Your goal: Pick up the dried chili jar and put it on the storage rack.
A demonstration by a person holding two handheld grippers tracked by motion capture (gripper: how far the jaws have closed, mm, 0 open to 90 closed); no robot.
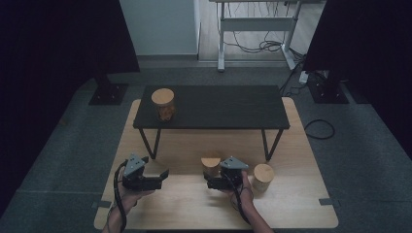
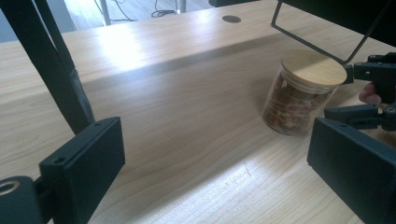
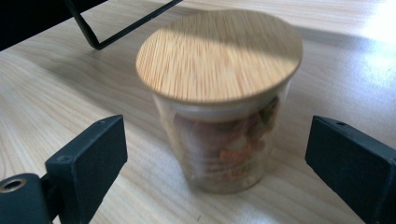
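A glass jar [image 3: 219, 135] with a round wooden lid and brownish contents stands upright on the light wooden table [image 1: 184, 204]. My right gripper [image 3: 217, 154] is open, with the jar between its two black jaws and a gap on each side. From above, that jar [image 1: 211, 165] sits just ahead of the right gripper [image 1: 212, 177]. My left gripper [image 1: 162, 176] is open over bare wood at the left and holds nothing. In the left gripper view, the left gripper [image 2: 215, 158] faces the same jar [image 2: 299, 93] with the right gripper [image 2: 369, 93] beside it.
A second lidded jar [image 1: 263, 176] stands on the table just right of my right hand. A third jar [image 1: 163, 103] stands on the left end of a low black shelf [image 1: 228, 109] whose thin metal legs [image 1: 150, 143] rest on the table.
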